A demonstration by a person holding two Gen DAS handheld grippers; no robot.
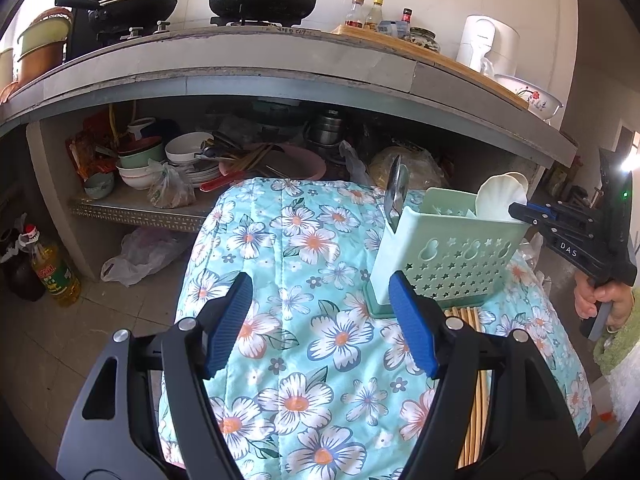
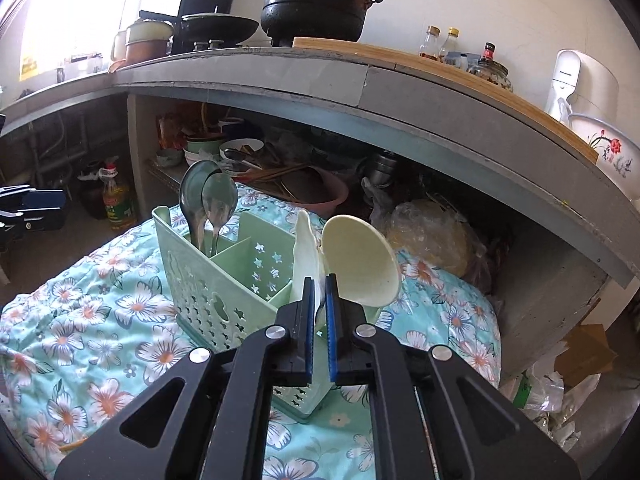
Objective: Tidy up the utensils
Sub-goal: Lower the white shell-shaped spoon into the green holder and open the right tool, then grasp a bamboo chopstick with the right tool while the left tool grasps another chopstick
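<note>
The green utensil caddy (image 2: 224, 292) stands on a table covered by a floral cloth (image 1: 304, 320). 2 metal spoons (image 2: 212, 204) stand upright in its far compartment, and 2 cream plastic spoons (image 2: 360, 260) lean in the near one. The right hand-held gripper (image 2: 319, 284) sits at that compartment, its jaws nearly closed around a cream spoon's handle; whether the pads press it cannot be told. The left hand-held gripper (image 1: 320, 312) hangs open and empty above the cloth. Wooden chopsticks (image 1: 466, 316) lie beside the caddy.
</note>
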